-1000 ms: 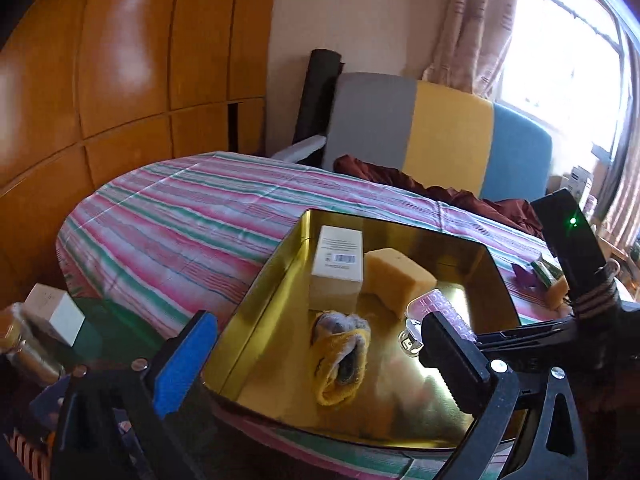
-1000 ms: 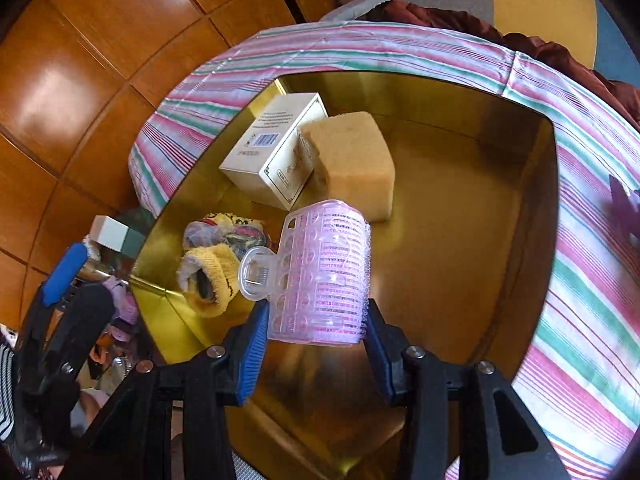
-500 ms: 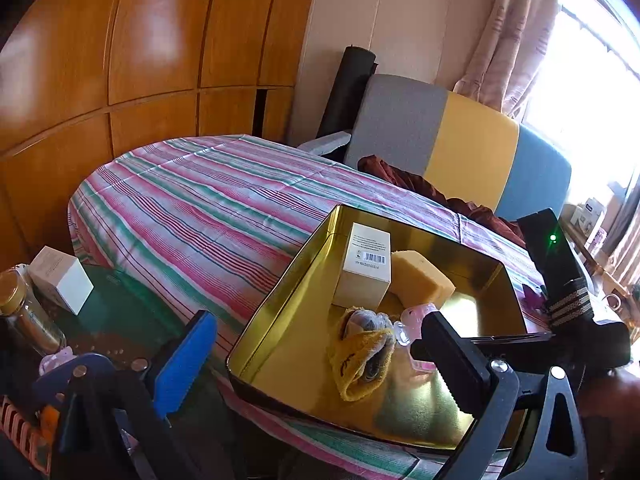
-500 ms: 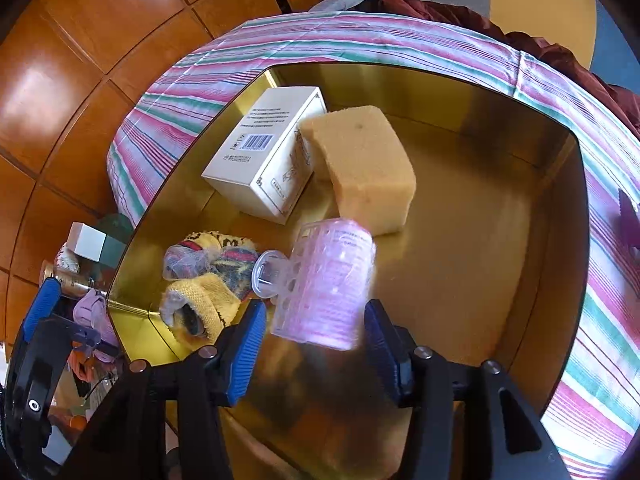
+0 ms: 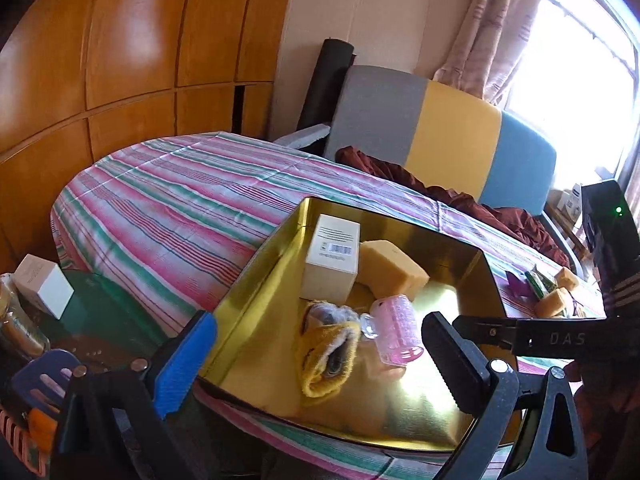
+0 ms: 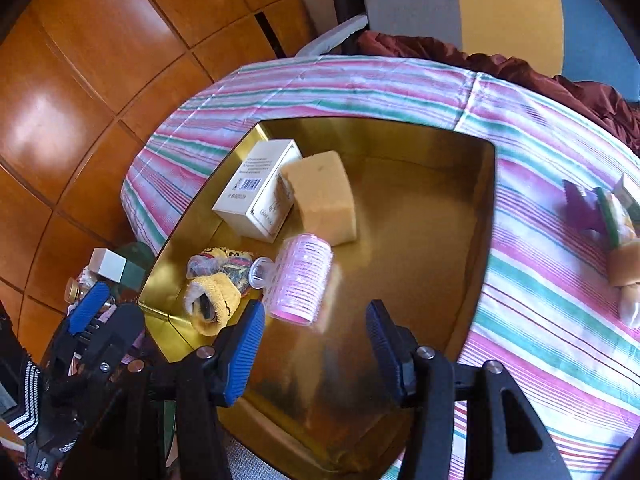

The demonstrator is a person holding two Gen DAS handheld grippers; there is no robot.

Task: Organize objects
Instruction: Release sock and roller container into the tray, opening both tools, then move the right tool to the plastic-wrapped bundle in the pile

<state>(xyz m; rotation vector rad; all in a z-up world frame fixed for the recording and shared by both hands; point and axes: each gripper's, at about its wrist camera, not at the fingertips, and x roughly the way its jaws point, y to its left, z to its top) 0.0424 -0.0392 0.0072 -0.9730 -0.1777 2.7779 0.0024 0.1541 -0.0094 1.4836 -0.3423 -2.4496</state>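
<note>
Scanning left to right: your left tool (image 5: pixel 316 356) hangs at the near-left corner of the gold tray (image 6: pixel 476 216), its pads spread wide with nothing between them.
Left of tray: a white cube box (image 5: pixel 42 285) and a jar (image 5: pixel 16 326) sit on the green glass surface.
Tray, left part: a white barcode box (image 6: pixel 256 188) leans against a yellow sponge (image 6: pixel 326 196); a yellow sock bundle (image 6: pixel 214 284) lies nearer you.
Task thing: the pink hair roller (image 6: pixel 300 278) lies on the tray floor, between sock and sponge.
Your right tool (image 6: pixel 316 344): jaws opening, clear of the roller, nothing pressed.
Right: a purple clip (image 6: pixel 578 208) and more sponges (image 5: pixel 554 302) lie on the striped table (image 5: pixel 168 208).
</note>
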